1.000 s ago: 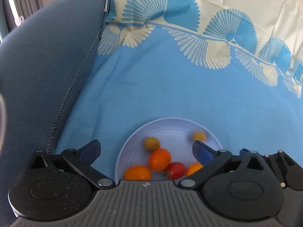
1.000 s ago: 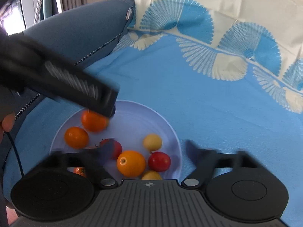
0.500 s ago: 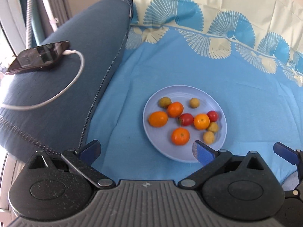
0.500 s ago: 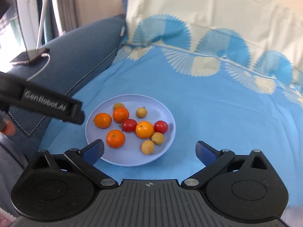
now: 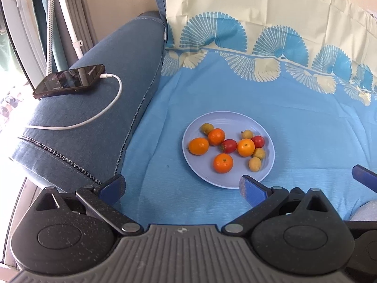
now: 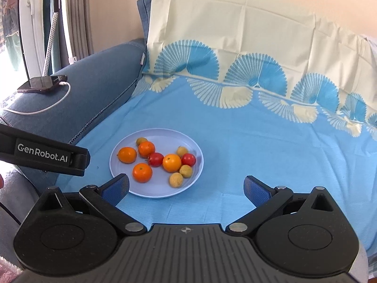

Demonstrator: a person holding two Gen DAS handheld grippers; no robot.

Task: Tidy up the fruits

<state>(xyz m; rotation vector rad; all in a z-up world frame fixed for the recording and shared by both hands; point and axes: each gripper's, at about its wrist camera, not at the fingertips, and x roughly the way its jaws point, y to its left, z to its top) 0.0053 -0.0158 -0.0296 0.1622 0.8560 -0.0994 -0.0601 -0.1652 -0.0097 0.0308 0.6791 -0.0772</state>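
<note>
Fruits (image 6: 165, 162) are all piled on the pale blue plate (image 6: 146, 192), which sits on the blue patterned sheet (image 6: 259, 146) covering the sofa seat. Nothing is loose on the cloth that I can see.

Nearest stuff first. The right gripper (image 6: 186, 186) has just finished spreading its jaws and they stand wide apart with only bare sheet and the plate's near rim between them, so it grips nothing. In the right wrist view the plate lies at about 11 o'clock from that gripper, close ahead, its near edge almost level with the left fingertip. The left gripper (image 5: 181, 186) is also splayed wide and empty. From it the plate lies at about 1 o'clock, the rim just beyond its right fingertip.

So the plate sits between the two, a bit ahead of both. My guess is neither hand has a real edge in reach. The closest pickings are the orange (image 6: 142, 172) and the small yellow one (image 6: 176, 179) by the near rim. The fruit is round, so no long axis to line up with.

Further back, the red ones (image 6: 156, 159) sit mid-plate. Way off at 10 o'clock, a phone (image 6: 42, 83) on its white cable (image 6: 47, 108) rests on the blue armrest (image 6: 94, 89).
</note>
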